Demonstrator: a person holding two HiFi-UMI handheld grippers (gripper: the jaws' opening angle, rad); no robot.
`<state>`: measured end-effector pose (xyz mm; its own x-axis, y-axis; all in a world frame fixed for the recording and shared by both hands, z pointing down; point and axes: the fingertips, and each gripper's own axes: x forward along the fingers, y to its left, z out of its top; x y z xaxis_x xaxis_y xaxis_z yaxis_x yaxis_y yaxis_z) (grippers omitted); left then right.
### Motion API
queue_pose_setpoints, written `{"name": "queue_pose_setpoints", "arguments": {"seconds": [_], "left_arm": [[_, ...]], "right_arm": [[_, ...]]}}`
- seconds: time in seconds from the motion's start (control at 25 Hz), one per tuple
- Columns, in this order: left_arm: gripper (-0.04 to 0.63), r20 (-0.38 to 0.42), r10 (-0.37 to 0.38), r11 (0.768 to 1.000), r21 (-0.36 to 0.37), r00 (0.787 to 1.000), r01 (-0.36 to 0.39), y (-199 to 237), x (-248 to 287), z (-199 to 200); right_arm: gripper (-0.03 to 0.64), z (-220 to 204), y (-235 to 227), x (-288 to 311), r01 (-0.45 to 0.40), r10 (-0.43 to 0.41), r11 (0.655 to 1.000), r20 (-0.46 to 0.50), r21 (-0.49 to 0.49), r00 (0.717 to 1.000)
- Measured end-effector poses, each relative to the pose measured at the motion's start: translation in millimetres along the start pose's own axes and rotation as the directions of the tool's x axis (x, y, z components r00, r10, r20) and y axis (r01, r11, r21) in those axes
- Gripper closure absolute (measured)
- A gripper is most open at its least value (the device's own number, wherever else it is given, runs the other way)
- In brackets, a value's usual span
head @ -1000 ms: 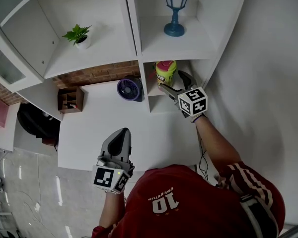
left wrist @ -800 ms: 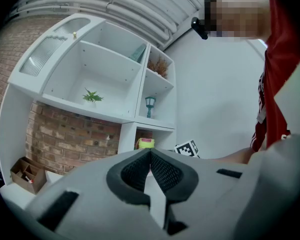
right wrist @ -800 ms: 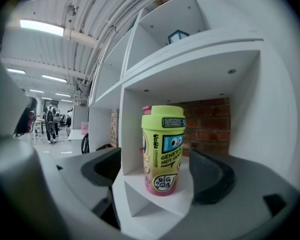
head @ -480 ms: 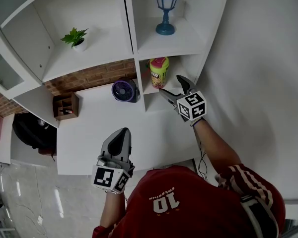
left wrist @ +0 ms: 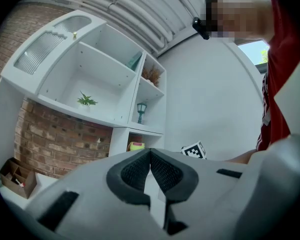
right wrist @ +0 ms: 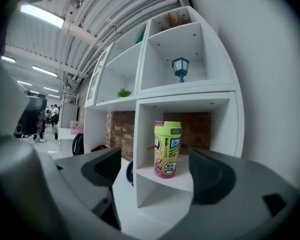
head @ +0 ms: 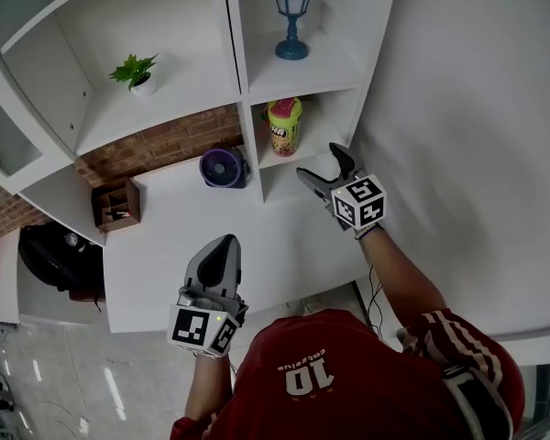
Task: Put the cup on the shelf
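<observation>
The yellow-green cup (head: 284, 126) with a pink base stands upright on the lower right shelf (head: 302, 145) of the white unit, free of any grip. In the right gripper view the cup (right wrist: 167, 149) sits straight ahead, some way beyond the jaws. My right gripper (head: 324, 166) is open and empty, held just in front of that shelf compartment; in its own view the right gripper (right wrist: 160, 173) shows nothing between its pads. My left gripper (head: 220, 257) hangs over the white table with its jaws together, and the left gripper (left wrist: 150, 171) holds nothing in its own view.
A blue lantern (head: 291, 16) stands on the shelf above the cup. A small potted plant (head: 137, 71) sits on the wide left shelf. On the white table (head: 174, 246) are a purple fan (head: 221, 167) and a brown wooden organiser (head: 115, 205). The white wall (head: 467, 136) is to the right.
My right gripper has drawn back from the cup, which stays standing on the shelf. The head view has shifted, so the shelves sit further left. My left gripper has not moved.
</observation>
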<state>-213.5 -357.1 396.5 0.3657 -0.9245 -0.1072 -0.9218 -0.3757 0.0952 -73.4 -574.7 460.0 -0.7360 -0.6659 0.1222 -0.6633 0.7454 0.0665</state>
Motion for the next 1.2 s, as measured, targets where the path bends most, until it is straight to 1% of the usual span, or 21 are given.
{"name": "queue_pose_setpoints", "arguments": {"seconds": [0.32,0.52,0.72,0.92,1.04,1.12,1.2], "left_arm": [[0.601,-0.011,-0.034,0.999,0.003,0.999,0.034,2,-21,0],[0.601,-0.001,-0.046,0.999,0.005,0.999,0.046,-1,-29,-1],[0.601,-0.004,-0.052,0.998,-0.017,0.999,0.052,-2,-34,-8],[0.601,-0.006,-0.052,0.998,-0.032,0.999,0.052,-4,-39,-9],[0.601,0.000,-0.044,0.999,-0.002,0.999,0.044,-6,-44,-3],[0.601,0.013,-0.019,1.000,0.023,1.000,0.019,-4,-51,4],[0.601,0.025,0.016,0.999,0.033,1.000,-0.017,-5,-61,12]], "right_arm": [[0.206,-6,21,-34,0.049,-0.050,0.998,0.009,0.038,0.999],[0.206,-11,33,-54,0.067,-0.067,0.997,0.003,0.048,0.998],[0.209,-7,44,-75,0.084,-0.085,0.995,0.007,0.058,0.996],[0.209,-2,63,-96,0.077,-0.077,0.996,0.006,0.052,0.997],[0.209,6,74,-107,0.062,-0.063,0.997,0.018,0.037,0.998],[0.209,12,81,-116,0.048,-0.049,0.998,0.033,0.032,0.998],[0.209,19,88,-129,0.034,-0.036,0.999,0.054,0.027,0.998]]}}
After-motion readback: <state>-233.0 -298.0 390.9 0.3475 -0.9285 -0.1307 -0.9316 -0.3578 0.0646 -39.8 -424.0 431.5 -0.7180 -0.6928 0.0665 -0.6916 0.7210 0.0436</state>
